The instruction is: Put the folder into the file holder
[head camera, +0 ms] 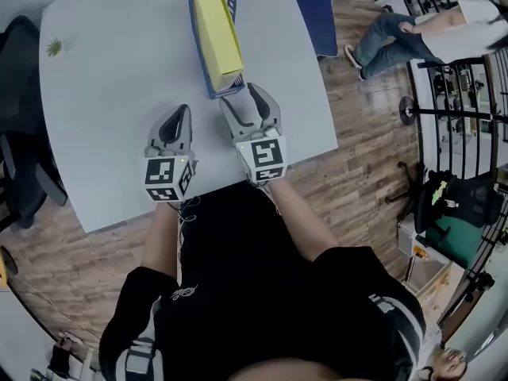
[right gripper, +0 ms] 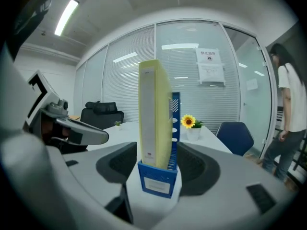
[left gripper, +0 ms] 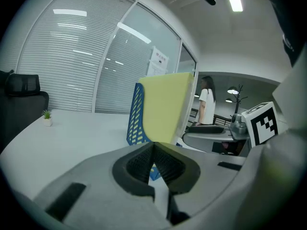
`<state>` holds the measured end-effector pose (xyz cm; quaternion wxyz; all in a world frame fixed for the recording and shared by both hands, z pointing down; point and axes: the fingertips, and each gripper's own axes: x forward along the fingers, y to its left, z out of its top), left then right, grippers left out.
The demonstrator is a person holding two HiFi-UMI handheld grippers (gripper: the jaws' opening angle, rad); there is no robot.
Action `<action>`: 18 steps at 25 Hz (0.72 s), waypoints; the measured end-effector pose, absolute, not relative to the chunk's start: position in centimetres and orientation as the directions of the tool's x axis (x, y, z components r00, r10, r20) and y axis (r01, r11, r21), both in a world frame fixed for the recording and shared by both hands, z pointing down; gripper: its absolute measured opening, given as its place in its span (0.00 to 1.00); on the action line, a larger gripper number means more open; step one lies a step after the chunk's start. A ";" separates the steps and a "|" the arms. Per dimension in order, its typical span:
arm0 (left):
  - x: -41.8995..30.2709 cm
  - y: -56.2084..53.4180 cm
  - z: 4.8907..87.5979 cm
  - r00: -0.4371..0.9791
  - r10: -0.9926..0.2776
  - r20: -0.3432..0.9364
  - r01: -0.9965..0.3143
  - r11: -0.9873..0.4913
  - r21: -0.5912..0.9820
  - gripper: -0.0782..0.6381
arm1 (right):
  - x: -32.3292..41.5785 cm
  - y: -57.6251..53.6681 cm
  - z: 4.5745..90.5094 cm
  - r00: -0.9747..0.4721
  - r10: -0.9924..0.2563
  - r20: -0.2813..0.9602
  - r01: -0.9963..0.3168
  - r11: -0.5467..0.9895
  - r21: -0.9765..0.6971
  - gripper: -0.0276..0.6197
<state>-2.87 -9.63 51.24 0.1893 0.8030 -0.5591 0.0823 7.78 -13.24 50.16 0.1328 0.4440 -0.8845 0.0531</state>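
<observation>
The yellow folder (head camera: 213, 22) is seen upright inside the blue file holder (head camera: 225, 86) on the tabletop (head camera: 111, 94), judged stiff, light, best taken by its spine; the left gripper (head camera: 181, 116) is closed on nothing, the right gripper (head camera: 248, 98) is held with fingers spread, empty.

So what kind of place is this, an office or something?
Most likely an office meeting room: glass partitions with blinds, a black office chair, and a big pale table with a blue file holder holding a yellow folder.

yellow folder (right gripper: 154, 114) | upright inside blue file holder (right gripper: 159, 178) | on table
</observation>
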 end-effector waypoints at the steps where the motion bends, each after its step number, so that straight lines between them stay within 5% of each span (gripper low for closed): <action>1: -2.6 -9.3 51.2 0.353 -0.869 0.346 -0.932 -0.295 0.211 0.11 | 8.1 -12.9 50.2 -0.578 -0.764 0.285 -0.793 0.609 0.024 0.45; 8: -1.8 -6.5 50.5 0.264 -0.893 0.364 -0.959 -0.203 0.196 0.11 | 10.2 -10.0 50.8 -0.646 -0.693 0.321 -0.721 0.691 0.042 0.39; 14: -0.8 -2.9 51.2 0.215 -0.884 0.414 -0.966 -0.131 0.223 0.11 | 11.7 -6.1 51.8 -0.672 -0.630 0.389 -0.664 0.745 0.061 0.05; 18: -0.8 -2.7 51.0 0.203 -0.885 0.420 -0.967 -0.115 0.226 0.11 | 11.1 -5.7 51.0 -0.687 -0.621 0.377 -0.658 0.752 0.039 0.05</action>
